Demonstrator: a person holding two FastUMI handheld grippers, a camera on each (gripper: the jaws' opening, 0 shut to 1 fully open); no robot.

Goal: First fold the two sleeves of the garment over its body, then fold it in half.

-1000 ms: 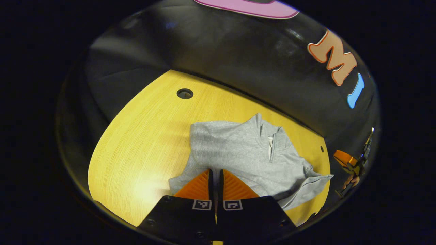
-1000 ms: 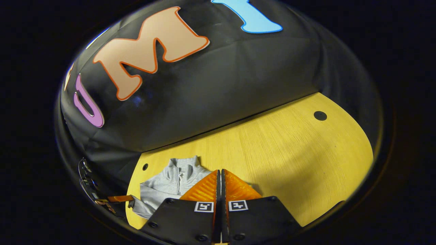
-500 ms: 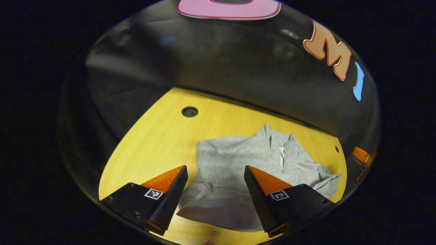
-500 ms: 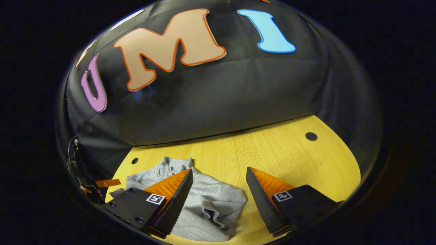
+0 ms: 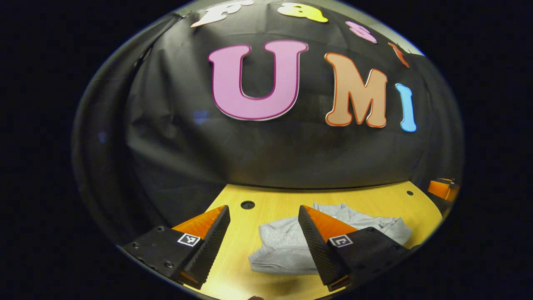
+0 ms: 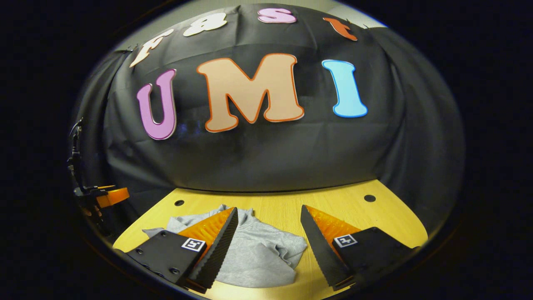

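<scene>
A grey zip-neck garment point(image 5: 287, 246) lies bunched in a folded heap on the yellow wooden table point(image 5: 237, 260). My left gripper point(image 5: 263, 207) hangs open above and short of it, holding nothing; its right finger hides part of the cloth. In the right gripper view the same garment point(image 6: 258, 254) lies low and left of centre, with loose folds at its right edge. My right gripper point(image 6: 269, 208) is also open and empty, and its left finger covers the collar end. Both grippers are apart from the cloth.
Round cable holes sit in the table near the back edge point(image 5: 247, 204) point(image 6: 369, 198). Bare tabletop point(image 6: 374, 225) extends to the right of the garment. The black booth wall rises right behind the table. The other gripper's finger point(image 6: 109, 196) shows at the left edge, held by a hand.
Both grippers went from shut to open and let go of the garment. They have since lifted and tilted up, so the cloth sits lower in both views and the wall fills more.
</scene>
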